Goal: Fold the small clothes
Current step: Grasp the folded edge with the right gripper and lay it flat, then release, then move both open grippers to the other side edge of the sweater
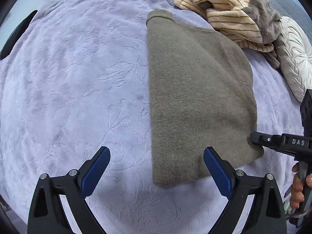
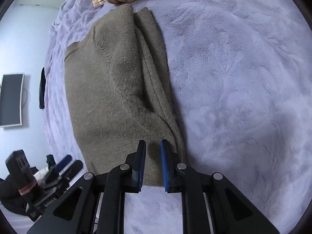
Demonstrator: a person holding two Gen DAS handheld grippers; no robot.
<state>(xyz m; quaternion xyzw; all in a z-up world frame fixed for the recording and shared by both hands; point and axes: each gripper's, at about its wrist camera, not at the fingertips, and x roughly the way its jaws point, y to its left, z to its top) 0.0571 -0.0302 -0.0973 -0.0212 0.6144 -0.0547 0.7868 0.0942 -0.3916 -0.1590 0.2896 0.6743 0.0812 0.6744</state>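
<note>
Folded sweater flat on the lilac bedspread, both grippers at its near edge.

Left wrist view: the left gripper [image 1: 157,156] hangs with its blue pads spread wide and nothing between them, above the near corner of the grey-brown sweater [image 1: 198,89]. The sweater lies folded on the embossed lilac bedspread [image 1: 78,78]. Behind it sits a heap of cream striped clothes [image 1: 224,9], with a quilted pale cushion [image 1: 294,58] to the right. The right gripper [image 1: 273,142] reaches in from the right edge, a hand [image 1: 298,187] on its handle.

Right wrist view: the right gripper [image 2: 153,148] has its jaws drawn nearly together over the sweater's [image 2: 117,87] near hem; whether they pinch cloth, I cannot tell. A wall-mounted screen [image 2: 11,99] hangs at left, and the left gripper [image 2: 64,163] shows blurred below it.
</note>
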